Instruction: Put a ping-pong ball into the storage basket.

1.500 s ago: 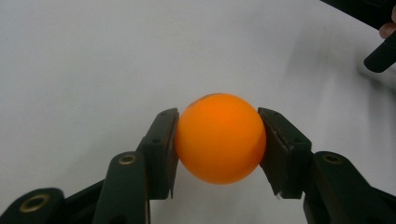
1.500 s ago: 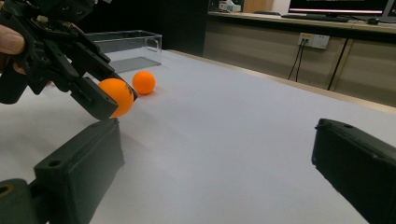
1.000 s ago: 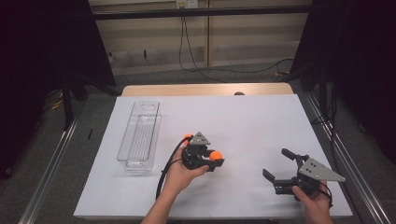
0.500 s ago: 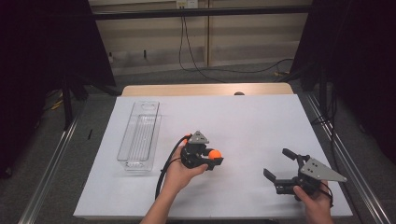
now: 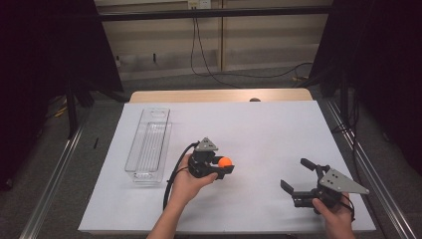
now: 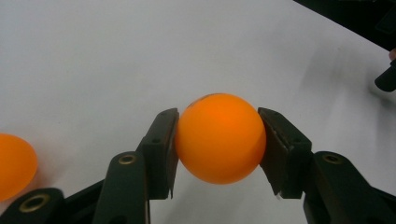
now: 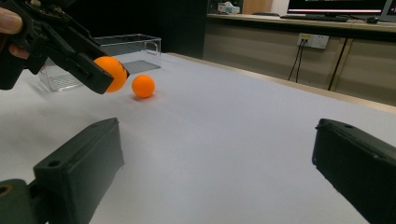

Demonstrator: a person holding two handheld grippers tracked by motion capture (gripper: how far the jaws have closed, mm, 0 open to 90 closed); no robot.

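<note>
Gripping a small orange plastic ball point(image 6: 219, 138) in my left gripper point(image 5: 221, 167), above the white paper-covered table point(image 5: 259, 129).
My right gripper point(image 5: 297, 175) rests wide open, holding nothing; a second orange ball point(image 7: 143, 86) lies near the clear plastic tray point(image 5: 148, 144).

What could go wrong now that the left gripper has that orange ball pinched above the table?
The left gripper grips the held orange ball only at two small spots on its round sides, so it might pop out and roll off the white table. A second orange ball lies loose nearby; a low swing toward the clear bin might knock it away.
</note>
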